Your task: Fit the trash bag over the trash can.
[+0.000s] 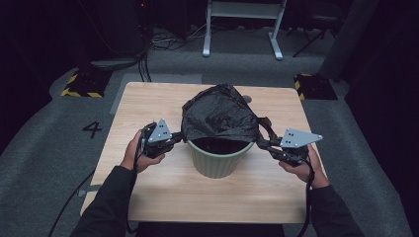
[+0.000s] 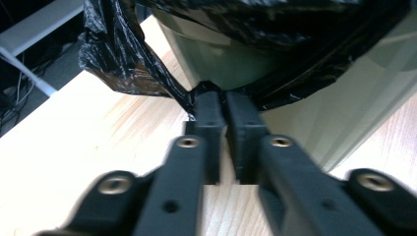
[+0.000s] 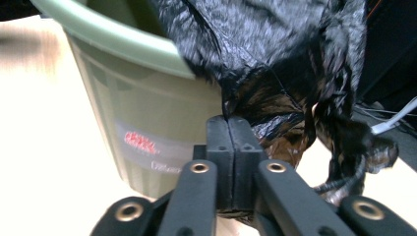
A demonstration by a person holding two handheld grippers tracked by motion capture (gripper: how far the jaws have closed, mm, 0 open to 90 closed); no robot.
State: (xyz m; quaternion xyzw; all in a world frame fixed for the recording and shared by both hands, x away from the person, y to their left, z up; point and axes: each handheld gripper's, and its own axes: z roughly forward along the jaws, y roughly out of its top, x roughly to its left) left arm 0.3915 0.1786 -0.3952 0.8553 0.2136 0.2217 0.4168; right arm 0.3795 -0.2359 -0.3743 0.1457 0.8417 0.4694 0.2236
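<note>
Now bag (image 1: 220, 116) edges pinched between both jaws.

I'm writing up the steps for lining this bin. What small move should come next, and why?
Probably draw both hands outward and down. The left gripper and right gripper are shut on the black bag, which covers only the far rim of the green bin.

Black bin bag (image 1: 220, 116) stretched over green bin (image 1: 217, 158), mid-table.
</note>
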